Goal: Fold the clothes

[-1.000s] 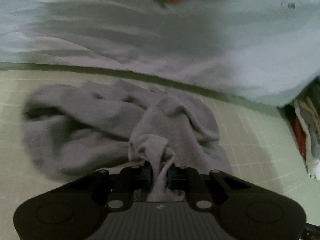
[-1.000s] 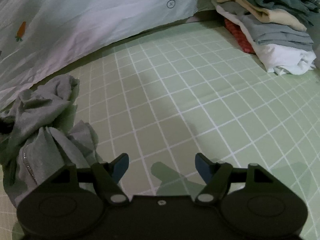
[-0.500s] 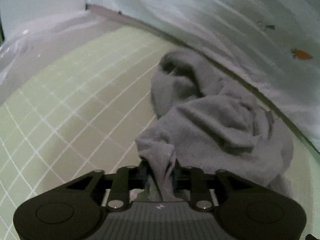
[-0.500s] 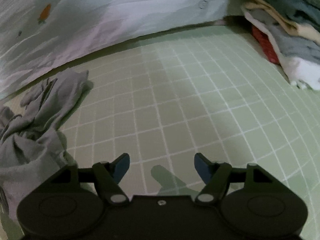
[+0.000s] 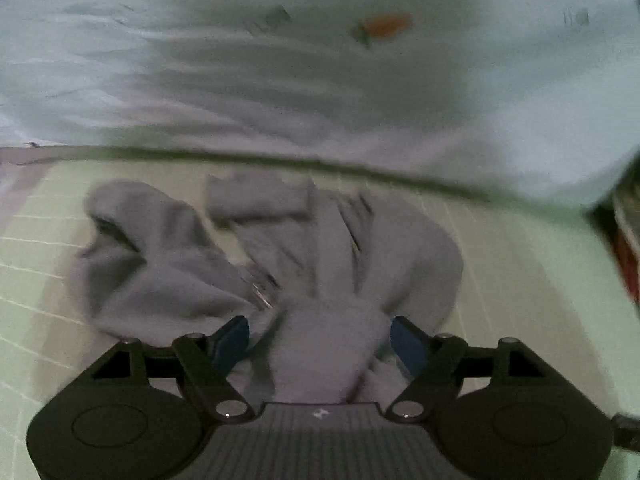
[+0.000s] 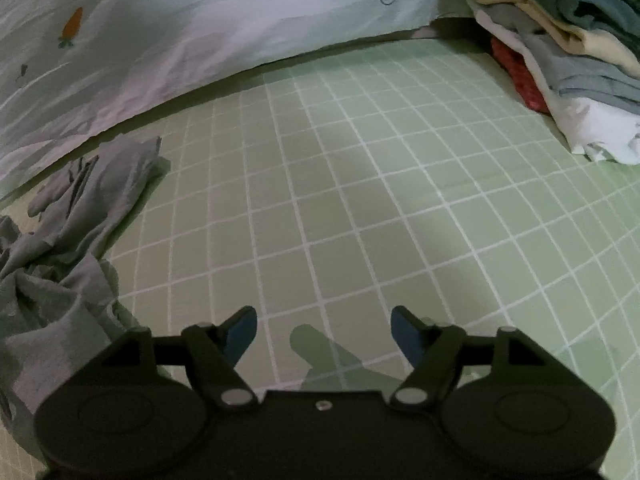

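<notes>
The left gripper stands with its jaws spread wide, and a bunched fold of the grey garment lies in the gap between them without being pinched by either blue pad. The right gripper is likewise spread apart and grasps nothing; it hangs over a bare stretch of the green checked mat, with the same garment just off to its left in that view. The garment sits crumpled in a loose heap on the mat, near the edge of a pale sheet with a carrot print behind it; a glint of metal, perhaps a zip, shows in the folds, though the left wrist view is blurred and I cannot be sure. It looks soft, limp and light, like a fleecy or jersey knit, so it should drape and sag from any hold rather than keep a shape, and it is not fragile or slippery. Pinching the middle of the heap would only lift a wad; I judge the better holds are a hem, a shoulder seam or a cuff, one for each gripper, so the cloth can be spread flat. A stack of folded clothes lies well apart at the mat's far right.
</notes>
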{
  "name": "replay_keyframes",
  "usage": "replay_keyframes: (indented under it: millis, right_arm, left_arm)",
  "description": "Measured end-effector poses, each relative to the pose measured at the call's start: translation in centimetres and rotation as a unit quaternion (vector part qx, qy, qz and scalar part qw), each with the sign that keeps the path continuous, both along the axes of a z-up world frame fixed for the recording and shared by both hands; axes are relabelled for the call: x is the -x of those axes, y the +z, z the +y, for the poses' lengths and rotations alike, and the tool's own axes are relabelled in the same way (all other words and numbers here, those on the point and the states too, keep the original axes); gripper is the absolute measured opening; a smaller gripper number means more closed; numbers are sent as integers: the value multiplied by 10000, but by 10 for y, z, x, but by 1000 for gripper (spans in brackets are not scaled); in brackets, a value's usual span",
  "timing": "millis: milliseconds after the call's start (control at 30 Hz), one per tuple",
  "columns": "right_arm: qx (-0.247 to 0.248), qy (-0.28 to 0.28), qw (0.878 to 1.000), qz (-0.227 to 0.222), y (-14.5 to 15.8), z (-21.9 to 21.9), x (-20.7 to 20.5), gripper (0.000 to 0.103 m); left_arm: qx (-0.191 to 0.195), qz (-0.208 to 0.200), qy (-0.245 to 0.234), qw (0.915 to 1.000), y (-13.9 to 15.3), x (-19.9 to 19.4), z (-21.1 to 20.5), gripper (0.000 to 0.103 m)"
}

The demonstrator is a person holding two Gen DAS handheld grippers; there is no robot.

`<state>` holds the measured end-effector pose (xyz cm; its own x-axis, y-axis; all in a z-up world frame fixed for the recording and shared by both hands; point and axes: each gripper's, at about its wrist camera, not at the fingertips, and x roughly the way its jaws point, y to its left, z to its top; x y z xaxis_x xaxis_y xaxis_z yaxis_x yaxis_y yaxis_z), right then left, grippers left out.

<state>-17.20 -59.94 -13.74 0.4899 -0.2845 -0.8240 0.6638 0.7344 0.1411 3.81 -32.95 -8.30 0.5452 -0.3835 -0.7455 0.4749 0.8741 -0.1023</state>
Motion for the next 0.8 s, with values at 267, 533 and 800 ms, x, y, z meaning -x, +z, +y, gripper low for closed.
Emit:
replay_keyframes:
  millis: [267, 533, 800]
  right_arm:
    - [34, 26, 10000, 13, -1, 6, 2, 75]
    - [113, 433, 9989, 131, -3, 19, -12, 75]
    - [43, 755, 9971, 105, 0, 21, -37, 75]
  left_arm:
    - [-180, -240, 810, 9963, 3, -5, 29, 9]
    - [-635, -632, 3045, 9483, 14, -22, 179, 9]
    - [-756, 451, 4261, 9004, -38, -1, 254, 9]
